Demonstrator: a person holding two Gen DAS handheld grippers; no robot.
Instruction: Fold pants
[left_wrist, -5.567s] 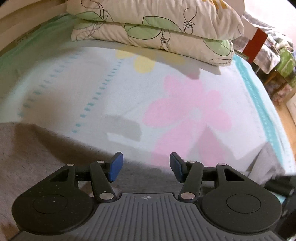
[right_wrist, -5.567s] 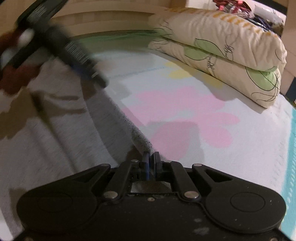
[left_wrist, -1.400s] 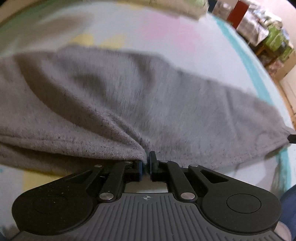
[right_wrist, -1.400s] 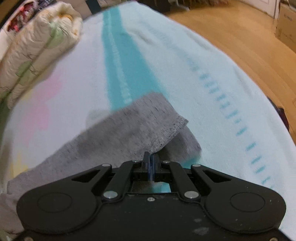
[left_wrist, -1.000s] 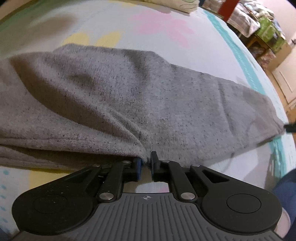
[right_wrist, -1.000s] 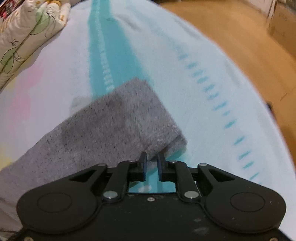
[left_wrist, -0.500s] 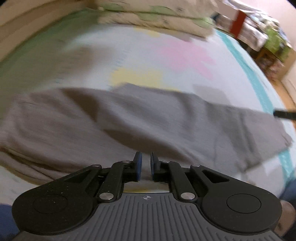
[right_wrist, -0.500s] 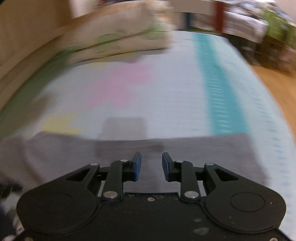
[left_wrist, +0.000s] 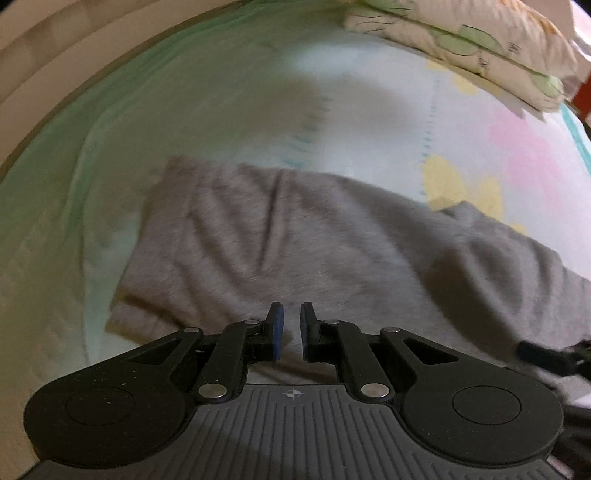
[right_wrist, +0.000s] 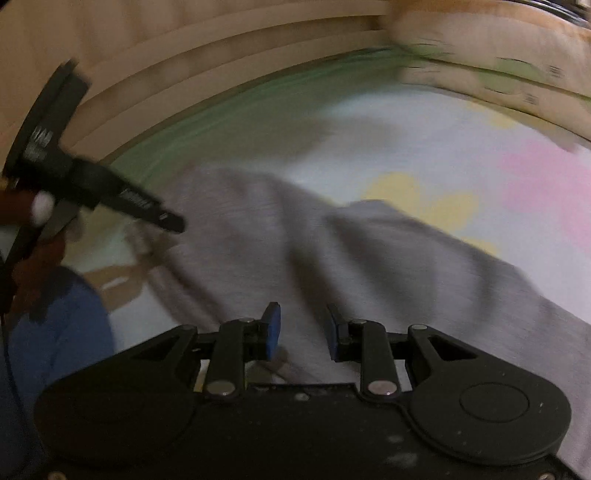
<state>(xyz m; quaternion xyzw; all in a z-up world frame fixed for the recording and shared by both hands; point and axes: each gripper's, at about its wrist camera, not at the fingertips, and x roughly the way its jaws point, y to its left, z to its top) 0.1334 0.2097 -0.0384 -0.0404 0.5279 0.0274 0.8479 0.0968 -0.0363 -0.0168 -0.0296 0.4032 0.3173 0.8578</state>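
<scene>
The grey pants lie folded lengthwise across the bed, the waist end at the left, the legs running off to the right. My left gripper hovers over the near edge of the waist part, its jaws a narrow gap apart and empty. My right gripper is open and empty above the pants. The left gripper also shows in the right wrist view, over the waist end. The tip of the right gripper shows at the right edge of the left wrist view.
The bed sheet is pale with pink and yellow flowers and a green border. Two stacked pillows lie at the back right. A wooden bed frame curves along the far left. The person's blue sleeve shows at left.
Both grippers let go of the pants, which now lie flat. Both have swung left toward the waist end. The right jaws have opened wider.
</scene>
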